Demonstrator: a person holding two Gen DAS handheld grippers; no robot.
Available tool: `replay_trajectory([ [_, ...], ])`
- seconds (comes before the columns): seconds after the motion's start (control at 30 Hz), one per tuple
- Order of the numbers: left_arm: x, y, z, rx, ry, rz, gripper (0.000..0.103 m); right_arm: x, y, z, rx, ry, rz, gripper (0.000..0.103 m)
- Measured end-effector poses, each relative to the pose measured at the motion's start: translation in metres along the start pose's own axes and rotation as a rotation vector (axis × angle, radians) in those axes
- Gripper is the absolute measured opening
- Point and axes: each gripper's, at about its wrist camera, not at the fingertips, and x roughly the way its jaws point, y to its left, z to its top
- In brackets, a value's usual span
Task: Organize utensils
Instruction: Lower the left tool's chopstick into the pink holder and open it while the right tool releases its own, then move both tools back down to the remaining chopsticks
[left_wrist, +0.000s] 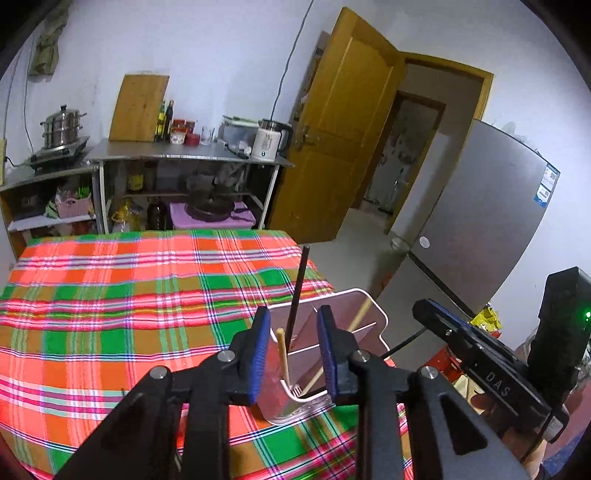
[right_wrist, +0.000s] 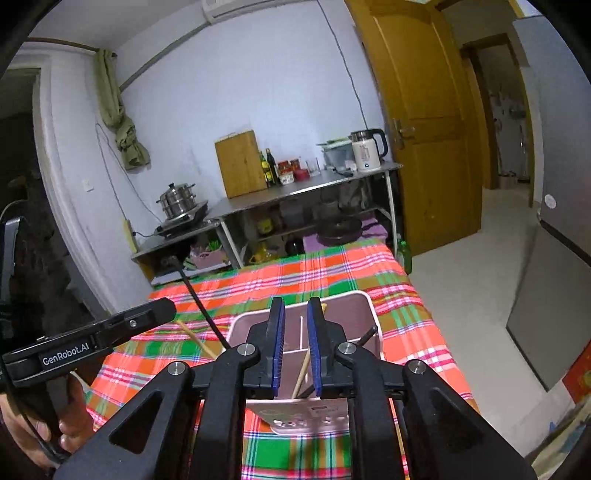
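The counter (left_wrist: 110, 295), covered in a plaid cloth of orange, green and pink, fills the lower part of both wrist views. Behind it stands a grey steel shelving unit (left_wrist: 184, 157) that carries a tall wooden chopping board (left_wrist: 138, 109), bottles, jars and a white electric kettle (left_wrist: 269, 140). To its left a stainless steel steamer pot (left_wrist: 61, 127) sits on a hob. A brown wooden door (left_wrist: 343, 129) stands open beside a grey refrigerator (left_wrist: 480, 221).

Near the counter's right edge stands a pale pink plastic utensil holder (left_wrist: 373, 314) with inner dividers and a perforated front. In it stand two light wooden chopsticks (left_wrist: 283, 354), leaning in separate compartments, and a thin black chopstick (left_wrist: 297, 291) that rises above the rim.

The left gripper (left_wrist: 293, 354) hangs over the holder's near-left corner. Its blue-padded fingers (left_wrist: 258, 354) are parted, with one wooden chopstick standing loose in the gap, touched by neither pad.

The right gripper (right_wrist: 297, 347) hangs over the holder's near wall (right_wrist: 306, 413). Its blue fingers (right_wrist: 277, 347) are slightly parted, and a wooden chopstick (right_wrist: 301, 373) leans in the gap close to the right pad; whether it touches I cannot tell.
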Motion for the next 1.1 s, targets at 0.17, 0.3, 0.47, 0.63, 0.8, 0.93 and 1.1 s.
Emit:
replay_trajectory([
  [0.17, -0.026, 0.011, -0.005, 0.013, -0.038, 0.021, 0.028, -0.02, 0.013, -0.004, -0.013, -0.035, 0.019, 0.013],
  [0.3, -0.043, 0.024, -0.022, 0.011, -0.052, 0.069, 0.037, -0.026, 0.021, -0.014, -0.013, -0.03, 0.054, 0.013],
  [0.47, -0.055, 0.047, -0.046, -0.016, -0.039, 0.108, 0.039, -0.026, 0.038, -0.036, -0.039, 0.001, 0.083, 0.013],
  [0.63, -0.06, 0.067, -0.071, -0.046, -0.015, 0.137, 0.039, -0.021, 0.054, -0.06, -0.07, 0.046, 0.107, 0.013],
  [0.8, -0.059, 0.085, -0.1, -0.082, 0.031, 0.157, 0.039, -0.009, 0.062, -0.082, -0.065, 0.112, 0.143, 0.013],
  [0.93, -0.053, 0.099, -0.122, -0.105, 0.076, 0.192, 0.039, -0.001, 0.065, -0.096, -0.067, 0.159, 0.153, 0.013],
  [1.1, -0.042, 0.118, -0.143, -0.138, 0.128, 0.229, 0.037, 0.013, 0.071, -0.113, -0.072, 0.218, 0.163, 0.013],
])
